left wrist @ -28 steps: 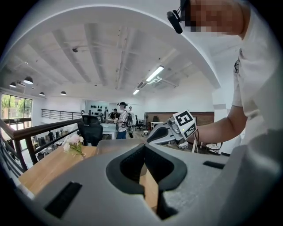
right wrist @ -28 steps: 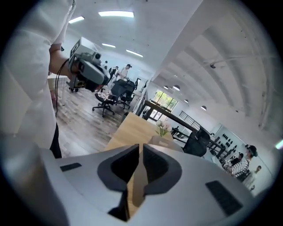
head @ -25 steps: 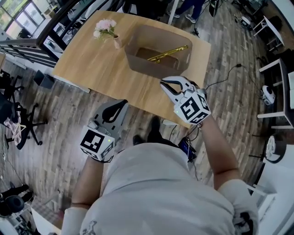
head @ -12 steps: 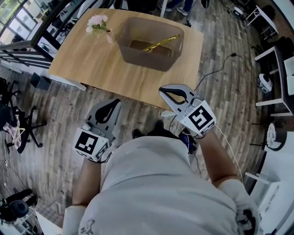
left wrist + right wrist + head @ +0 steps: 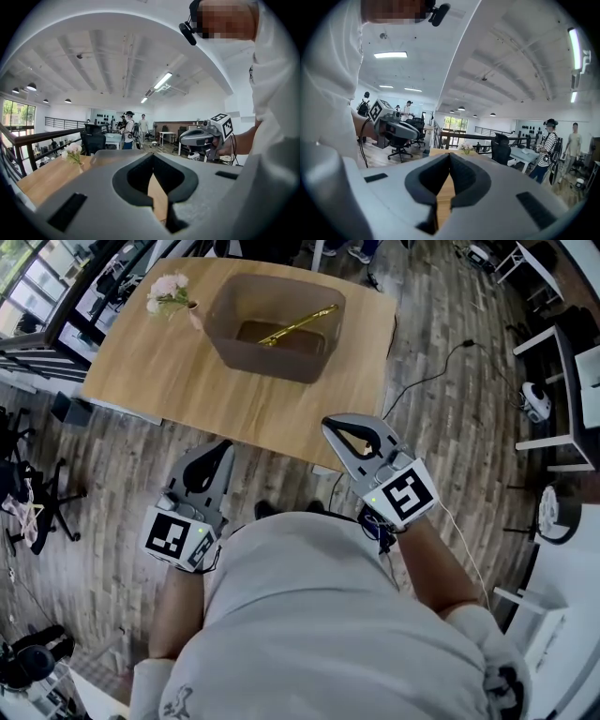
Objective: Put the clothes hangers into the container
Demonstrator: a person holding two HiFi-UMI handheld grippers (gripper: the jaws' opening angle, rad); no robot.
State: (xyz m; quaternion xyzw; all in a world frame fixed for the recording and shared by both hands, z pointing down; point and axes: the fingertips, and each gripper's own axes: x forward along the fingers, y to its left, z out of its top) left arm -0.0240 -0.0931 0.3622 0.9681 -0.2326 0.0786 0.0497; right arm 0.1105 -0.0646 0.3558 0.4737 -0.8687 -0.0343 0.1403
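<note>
A brown container (image 5: 273, 363) stands on the wooden table (image 5: 159, 371), and a gold clothes hanger (image 5: 298, 324) lies slanted inside it. Both grippers are held off the table's near edge, over the wood floor and close to the person's body. My left gripper (image 5: 224, 445) is shut with nothing in it; its jaws meet in the left gripper view (image 5: 153, 159). My right gripper (image 5: 328, 423) is also shut and empty, with its pads together in the right gripper view (image 5: 449, 157). Each gripper shows in the other's view: the right (image 5: 201, 137) and the left (image 5: 396, 127).
A small vase of pink flowers (image 5: 170, 292) stands at the table's far left corner. A black cable (image 5: 427, 381) runs over the floor at the right. Office chairs (image 5: 37, 493) stand at the left and white tables (image 5: 572, 381) at the right. People (image 5: 548, 145) stand in the background.
The person has stepped back from the table. Both grippers have come away from its edge toward the body. The hanger stays in the container.
</note>
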